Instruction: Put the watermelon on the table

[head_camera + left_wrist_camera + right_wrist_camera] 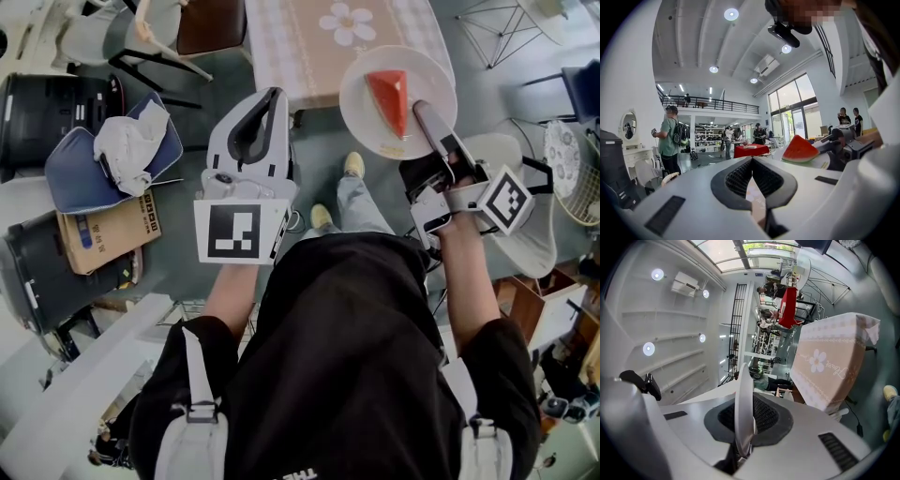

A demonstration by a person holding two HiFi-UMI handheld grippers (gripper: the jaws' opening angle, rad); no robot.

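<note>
A red wedge of watermelon (389,98) lies on a round white plate (361,122), held in the air over the floor just in front of the table (309,47) with its pink flower-print cloth. My right gripper (424,114) is shut on the plate's near rim; in the right gripper view the plate (744,404) stands edge-on between the jaws, with the table (829,362) beyond. My left gripper (267,98) is shut on nothing, to the left of the plate. The left gripper view shows the watermelon (800,150) at its right.
A blue cushioned seat with a crumpled white cloth (122,150), a cardboard box (108,230) and black bins (52,108) stand at the left. A pale round chair (525,216) and wire-frame furniture (516,28) are at the right. Several people (670,138) stand far off in the hall.
</note>
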